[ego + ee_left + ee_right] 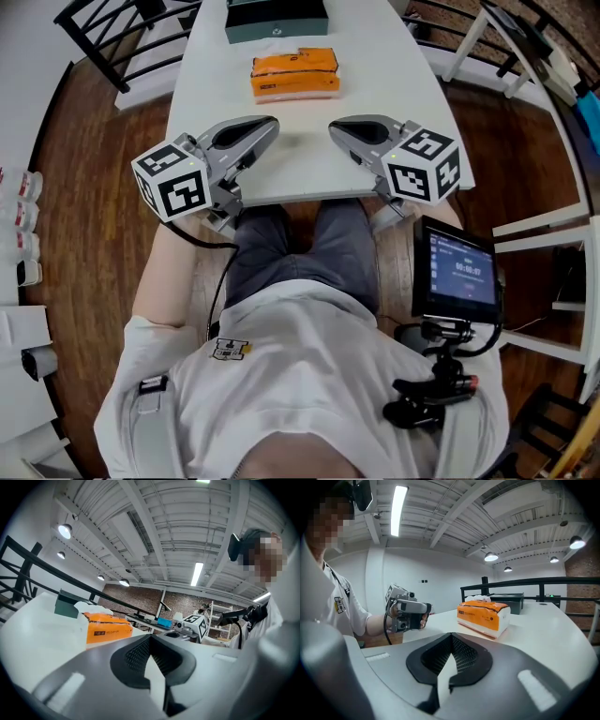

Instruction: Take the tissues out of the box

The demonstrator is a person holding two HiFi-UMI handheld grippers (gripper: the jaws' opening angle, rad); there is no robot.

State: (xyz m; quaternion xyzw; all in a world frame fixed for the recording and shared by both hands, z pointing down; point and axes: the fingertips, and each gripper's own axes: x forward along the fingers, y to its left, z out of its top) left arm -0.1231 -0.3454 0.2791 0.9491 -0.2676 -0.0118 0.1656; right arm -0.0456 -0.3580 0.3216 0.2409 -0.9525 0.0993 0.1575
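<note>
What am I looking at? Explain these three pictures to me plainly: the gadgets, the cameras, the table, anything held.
No robot here: a seated person holds a two-jaw hand tool in each hand. The left gripper and right gripper sit at the near edge of a white table, each carrying a cube of square markers. The head view comes from a camera on the person's head, looking down. The other two views come from cameras riding on each gripper, looking along its jaws. Both pairs of jaws are shut, with nothing between them. Farther along the table lies an orange tissue pack with a white tissue poking from its top, and behind it a dark green box.
</note>
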